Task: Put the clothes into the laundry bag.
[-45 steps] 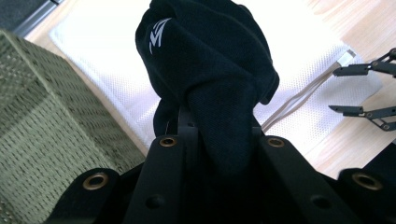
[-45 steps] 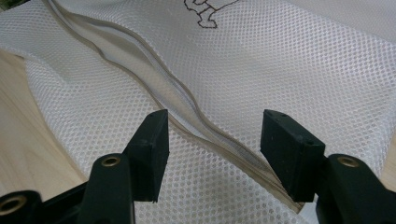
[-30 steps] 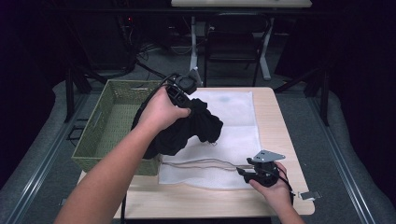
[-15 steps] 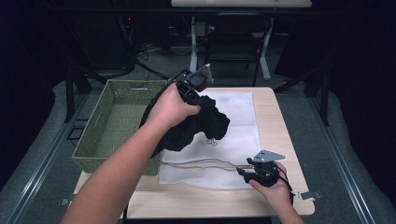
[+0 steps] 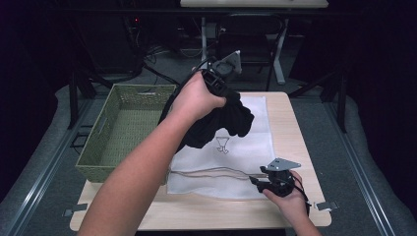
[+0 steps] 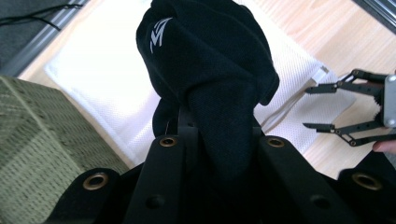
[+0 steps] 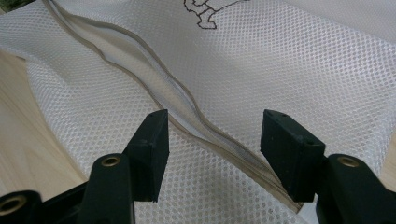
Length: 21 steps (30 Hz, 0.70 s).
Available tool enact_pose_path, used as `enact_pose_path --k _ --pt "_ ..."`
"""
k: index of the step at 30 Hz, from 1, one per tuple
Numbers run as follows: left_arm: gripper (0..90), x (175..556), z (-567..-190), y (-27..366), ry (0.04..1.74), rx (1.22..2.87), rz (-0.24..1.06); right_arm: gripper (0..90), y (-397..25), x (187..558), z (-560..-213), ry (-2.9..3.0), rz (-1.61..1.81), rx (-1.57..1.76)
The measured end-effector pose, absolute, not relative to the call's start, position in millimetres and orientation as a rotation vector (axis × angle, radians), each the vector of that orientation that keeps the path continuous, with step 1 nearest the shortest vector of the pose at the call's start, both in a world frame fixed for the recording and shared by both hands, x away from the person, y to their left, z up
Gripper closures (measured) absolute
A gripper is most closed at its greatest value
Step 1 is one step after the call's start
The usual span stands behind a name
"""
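lift: your left gripper (image 5: 217, 81) rises up and away from the wicker basket (image 5: 118, 129) | black garment (image 5: 221, 122) pinched, hanging over the white mesh laundry bag (image 5: 246, 147) | right gripper (image 7: 212, 140) spread at the zipper opening (image 7: 154, 95) | next: probably bag it

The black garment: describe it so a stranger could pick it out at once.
Start at the wooden table, with a green basket on its left and a white mesh bag spread flat in the middle. Above the bag, the left tool holds up the black garment, bunched and hanging. It is the one dark cloth, with a small pale logo.
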<state>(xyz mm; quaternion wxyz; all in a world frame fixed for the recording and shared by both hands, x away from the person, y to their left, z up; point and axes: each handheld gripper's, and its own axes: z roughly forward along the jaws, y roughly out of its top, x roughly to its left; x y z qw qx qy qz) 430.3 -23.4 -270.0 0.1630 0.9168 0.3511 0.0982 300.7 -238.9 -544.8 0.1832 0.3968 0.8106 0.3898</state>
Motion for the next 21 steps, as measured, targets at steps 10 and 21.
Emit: enact_pose_path --k 10,21 --pt "78.7 432 -241 -27 1.006 2.603 0.321 42.2 -239 300 -545 2.284 1.098 1.125" --pt "78.7 432 -225 -28 1.022 2.581 0.328 42.2 -239 301 -545 2.287 1.099 1.122"
